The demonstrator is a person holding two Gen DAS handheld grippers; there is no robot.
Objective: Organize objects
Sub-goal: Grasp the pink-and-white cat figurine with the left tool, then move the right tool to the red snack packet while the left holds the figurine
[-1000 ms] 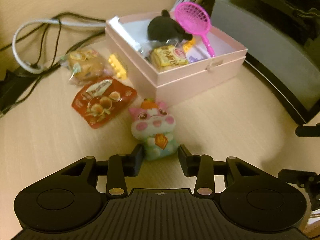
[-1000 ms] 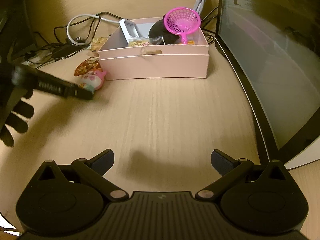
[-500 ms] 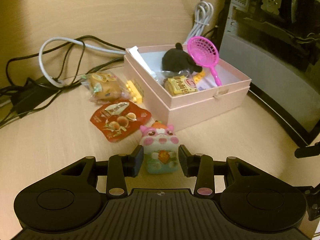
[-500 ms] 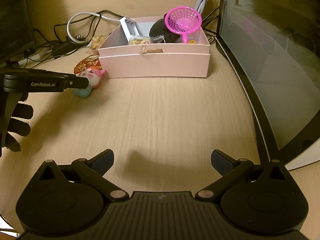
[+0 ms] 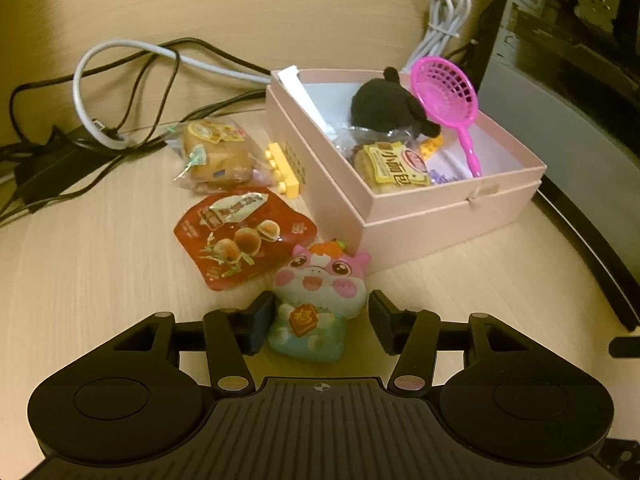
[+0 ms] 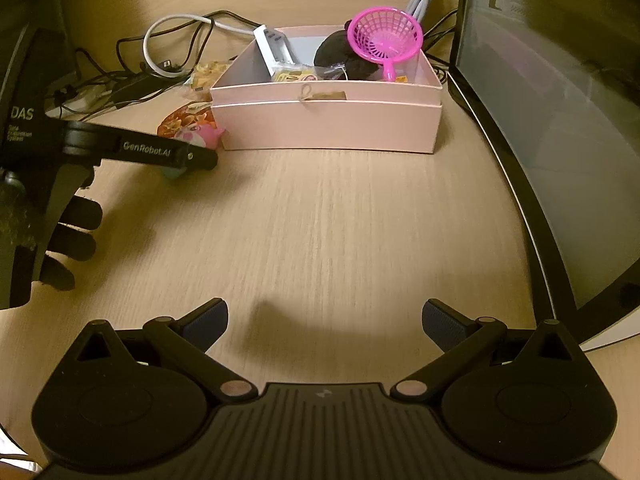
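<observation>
A pink-and-blue cat squishy toy [image 5: 316, 304] stands upright on the wooden table, just in front of the pink box [image 5: 440, 216]. My left gripper [image 5: 320, 318] straddles it and its jaws are opening: the left pad lies by the toy's side, and a gap shows at the right pad. In the right wrist view the left gripper [image 6: 192, 158] hides most of the toy [image 6: 200, 134]. The box holds a black plush [image 5: 384, 106], a pink net scoop [image 5: 446, 96] and a yellow snack pack [image 5: 396, 166]. My right gripper [image 6: 324, 320] hangs open over bare table.
A red snack packet [image 5: 240, 232], a wrapped bread [image 5: 216, 156] and a yellow brick [image 5: 282, 174] lie left of the box. Cables [image 5: 120, 92] trail at the back left. A dark monitor [image 6: 560, 120] borders the right side. A gloved hand [image 6: 68, 236] holds the left gripper.
The left gripper's jaws have widened around the squishy toy, and its right pad has come off it. The view has tilted and the toy has turned upright. The right gripper has not moved.
</observation>
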